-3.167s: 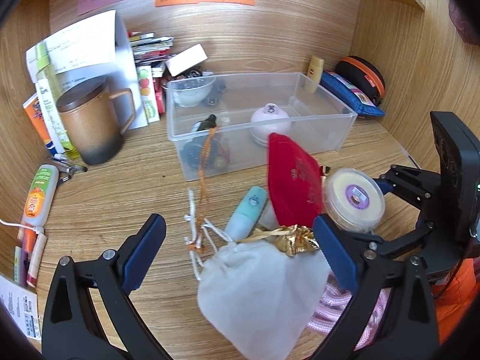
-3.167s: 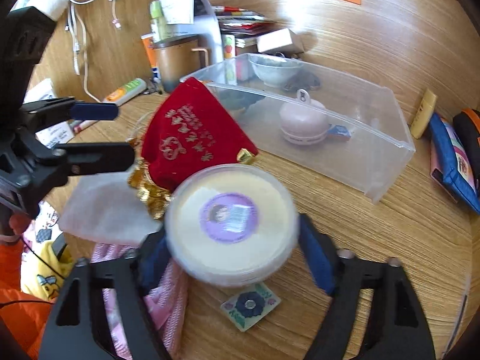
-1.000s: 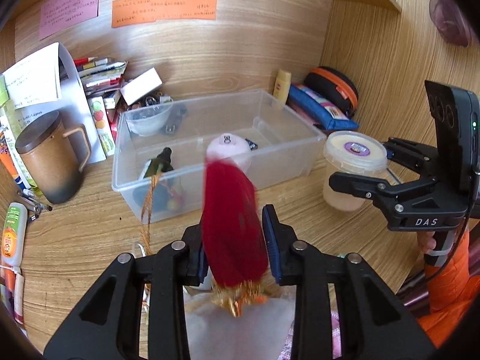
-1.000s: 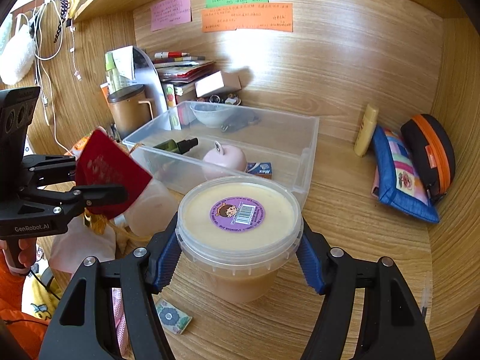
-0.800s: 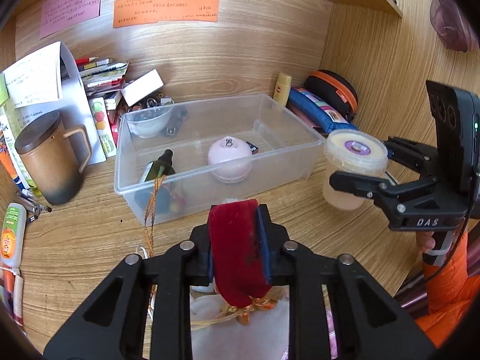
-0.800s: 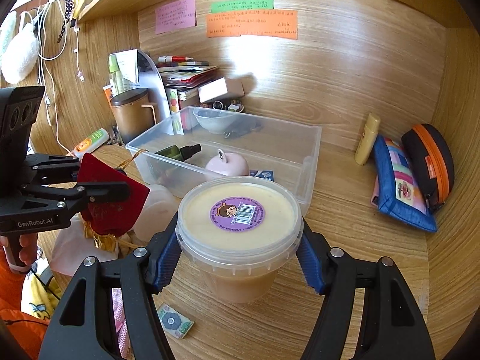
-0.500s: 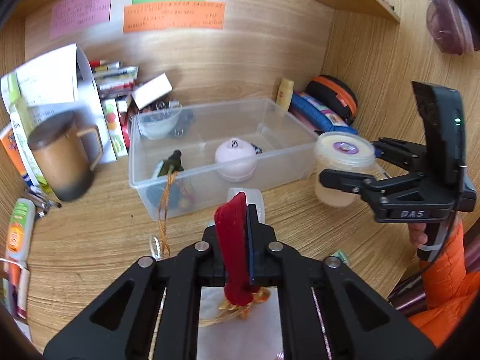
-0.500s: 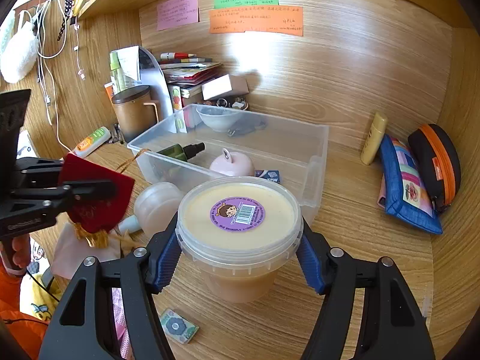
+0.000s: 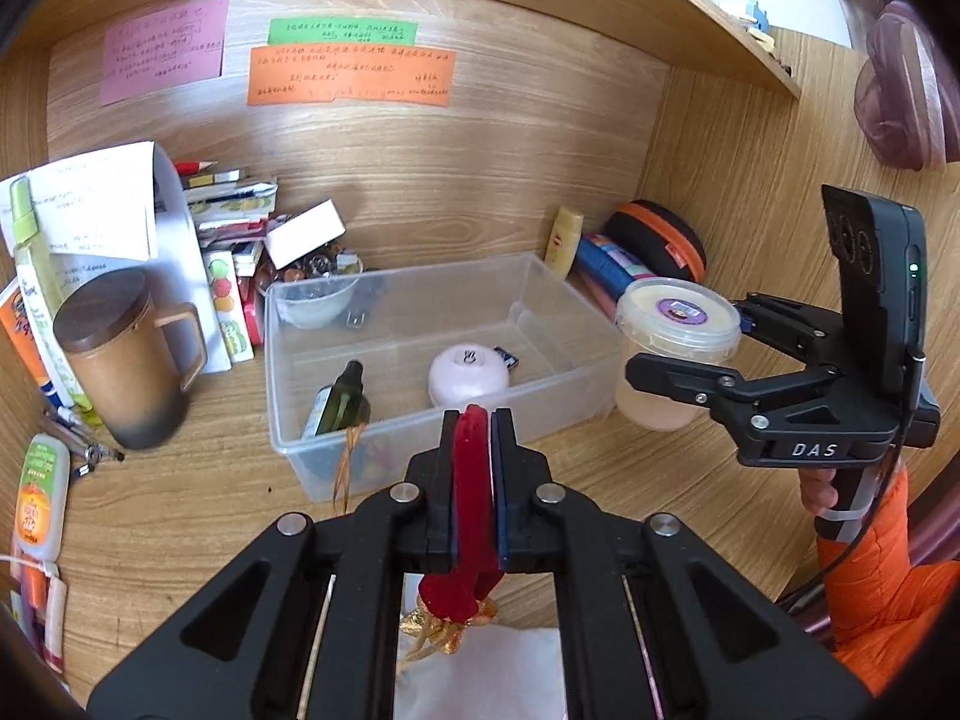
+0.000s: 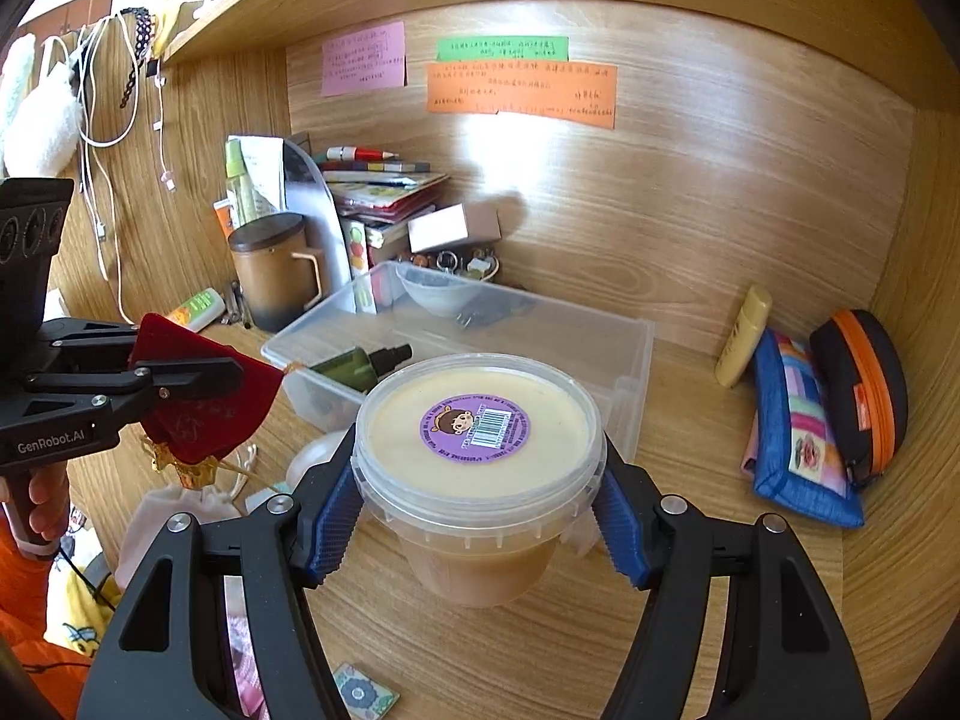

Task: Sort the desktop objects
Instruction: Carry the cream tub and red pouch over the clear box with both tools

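Note:
My left gripper [image 9: 474, 423] is shut on a red velvet pouch [image 9: 471, 504] with gold trim, which hangs above the desk just in front of the clear plastic bin [image 9: 576, 387]. From the right wrist view the pouch [image 10: 204, 414] dangles at the left from that gripper [image 10: 237, 369]. My right gripper [image 10: 477, 525] is shut on a clear lidded tub [image 10: 477, 438] of beige paste with a purple sticker, held off the desk to the right of the bin [image 10: 627, 360]. The bin holds a pink round case [image 9: 468, 375], a green bottle [image 9: 336, 402] and a bowl [image 9: 315, 300].
A brown lidded mug [image 9: 123, 360] and stacked books stand at back left. A yellow tube [image 10: 741, 339], blue pencil case [image 10: 798, 438] and black-orange case [image 10: 864, 384] lie at back right. A white cloth bag [image 10: 174, 516] and a small patterned card [image 10: 360, 693] lie near the front edge.
The left jaws closed flat on the red pouch and lifted it off the pile. Both grippers rose a little; the tub stays gripped in the right one.

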Available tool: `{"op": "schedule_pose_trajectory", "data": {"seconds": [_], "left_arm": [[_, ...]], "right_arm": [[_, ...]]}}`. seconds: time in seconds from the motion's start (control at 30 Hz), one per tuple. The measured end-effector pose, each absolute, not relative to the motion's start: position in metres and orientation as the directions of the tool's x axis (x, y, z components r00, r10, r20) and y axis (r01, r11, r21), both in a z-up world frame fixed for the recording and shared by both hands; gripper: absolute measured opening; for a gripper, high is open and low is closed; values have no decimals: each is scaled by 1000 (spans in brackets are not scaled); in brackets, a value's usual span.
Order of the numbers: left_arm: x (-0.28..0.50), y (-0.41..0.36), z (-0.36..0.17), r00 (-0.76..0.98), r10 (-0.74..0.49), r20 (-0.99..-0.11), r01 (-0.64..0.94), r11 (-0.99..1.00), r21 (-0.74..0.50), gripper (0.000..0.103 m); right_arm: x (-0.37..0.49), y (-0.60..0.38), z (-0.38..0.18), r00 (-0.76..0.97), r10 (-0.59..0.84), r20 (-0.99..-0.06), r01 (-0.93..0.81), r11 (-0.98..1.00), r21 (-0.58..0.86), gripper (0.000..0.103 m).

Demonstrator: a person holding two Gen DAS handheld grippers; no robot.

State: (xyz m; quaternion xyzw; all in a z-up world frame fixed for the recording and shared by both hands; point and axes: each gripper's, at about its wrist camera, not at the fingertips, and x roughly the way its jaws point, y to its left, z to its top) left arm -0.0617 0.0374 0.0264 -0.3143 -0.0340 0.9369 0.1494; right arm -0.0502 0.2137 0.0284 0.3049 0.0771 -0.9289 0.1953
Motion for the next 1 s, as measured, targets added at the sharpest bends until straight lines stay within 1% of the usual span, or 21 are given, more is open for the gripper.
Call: {"op": "schedule_pose_trajectory", "data": {"seconds": [0.33, 0.63, 1.0], "left_arm": [[-80, 29, 54, -774, 318, -547, -269, -948, -172, 7], [-104, 28, 66, -778, 334, -532, -281, -942, -182, 7], [-143, 29, 65, -752, 341, -563, -277, -940, -199, 7]], "right_arm": [[-68, 216, 39, -740, -331, -586, 408, -913, 1, 65], [-87, 222, 47, -746, -328, -579, 395, -919, 12, 65], [-115, 227, 46, -737, -322, -594, 383, -923, 25, 65]]}}
